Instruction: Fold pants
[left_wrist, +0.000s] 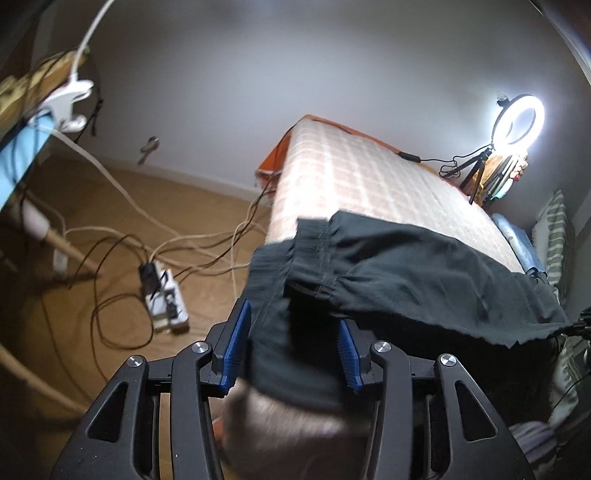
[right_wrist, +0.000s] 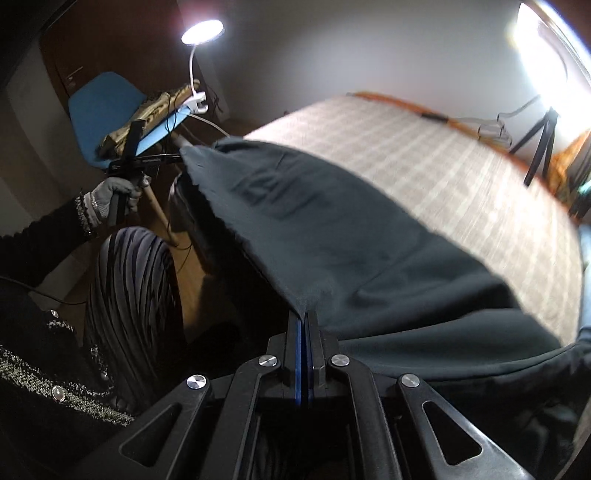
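Your right gripper (right_wrist: 304, 317) is pinched tight on the hem of the dark pants (right_wrist: 332, 236), which stretch toward upper left across the checked mattress (right_wrist: 424, 155). Your left gripper (left_wrist: 293, 332) stands spread, waistband cloth loose between its pads.

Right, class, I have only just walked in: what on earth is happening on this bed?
A person with a two-finger gripper in each hand is folding dark pants on a checked mattress. The right gripper is shut on a hem edge of the cloth. The left gripper has its blue pads apart, with the waistband end of the pants lying loosely between them, not pinched. Part of the pants hangs over the mattress edge, so the fold is unfinished.
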